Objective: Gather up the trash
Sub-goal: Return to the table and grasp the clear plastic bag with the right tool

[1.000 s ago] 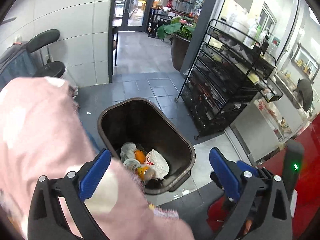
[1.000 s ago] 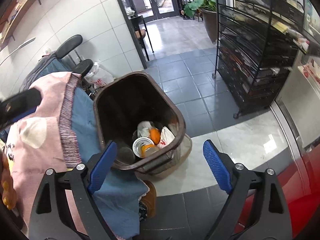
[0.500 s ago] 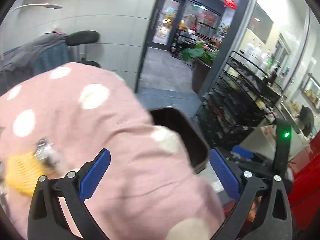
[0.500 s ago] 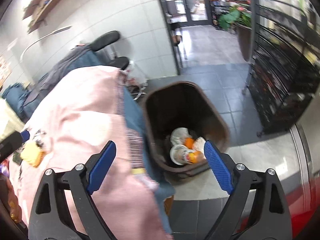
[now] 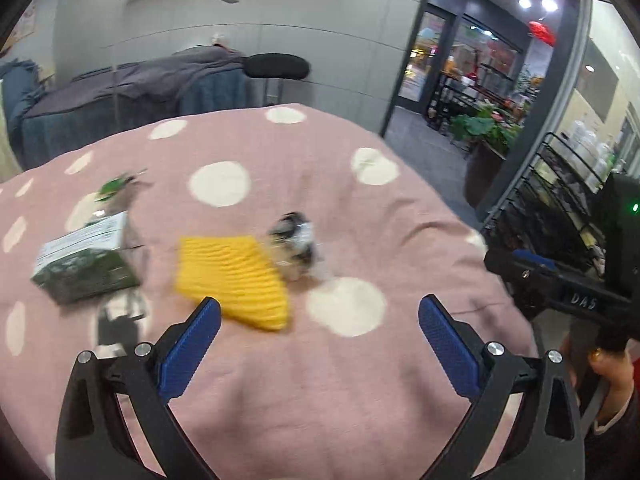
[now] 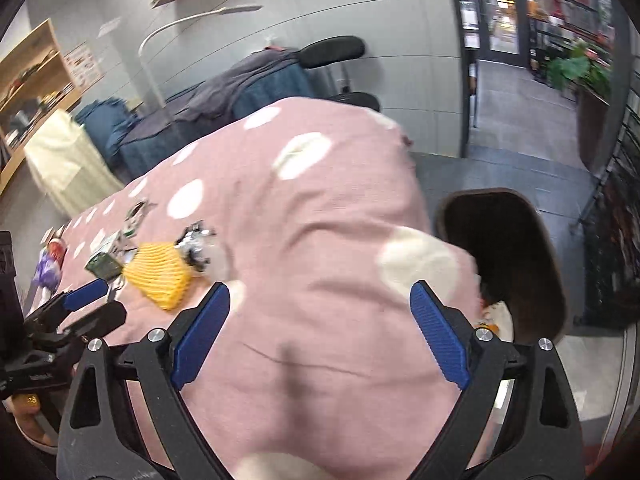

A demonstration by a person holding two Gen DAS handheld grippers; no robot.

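Both views swung from the bin (image 6: 504,256) to the blanket-covered surface (image 5: 360,208); my left hand-held gripper (image 5: 318,344) and right hand-held gripper (image 6: 320,332) gape empty, and blur risks mis-grabbing the yellow cloth (image 5: 234,276).

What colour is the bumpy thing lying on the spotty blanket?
Yellow. The ribbed thing shows best in the left wrist view, though blurred.

Black hand-held gripper (image 5: 320,336), blue pads (image 5: 188,354)

soft matt pink cloth with white polka dots (image 5: 360,208), a ribbed yellow knit piece (image 5: 236,280), a green printed cardboard box (image 5: 82,262), and the textured blue plastic gripper pads (image 5: 188,354) look rubbery
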